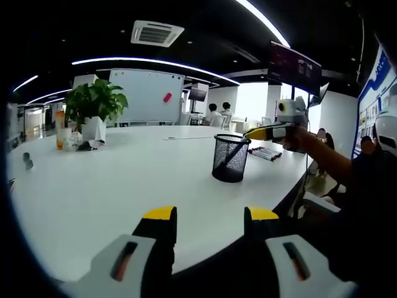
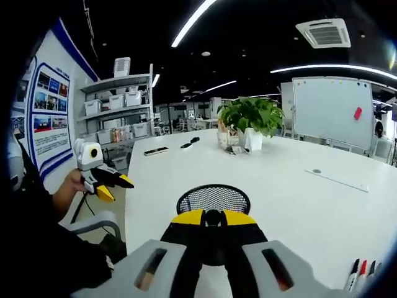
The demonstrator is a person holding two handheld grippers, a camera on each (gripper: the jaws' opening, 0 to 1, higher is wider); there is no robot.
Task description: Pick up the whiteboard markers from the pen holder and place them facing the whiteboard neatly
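**Markers mostly out of the holder, one more grab going on**

Left gripper view: my left gripper [image 1: 206,218] hangs low over the white table [image 1: 111,186], jaws spread wide with nothing between them. The mesh pen holder [image 1: 230,158] stands near the table edge, and a row of markers [image 1: 265,153] already lies past it, pointing toward the whiteboard [image 1: 146,94]. My right gripper [image 1: 263,132] hovers above the holder.

Right gripper view: my right gripper [image 2: 213,218] has its yellow tips pinched together on something dark, right above the holder [image 2: 214,198]; probably a marker, can't tell. A few laid-out markers [image 2: 361,274] peek in bottom right. I can't see how many are left inside.
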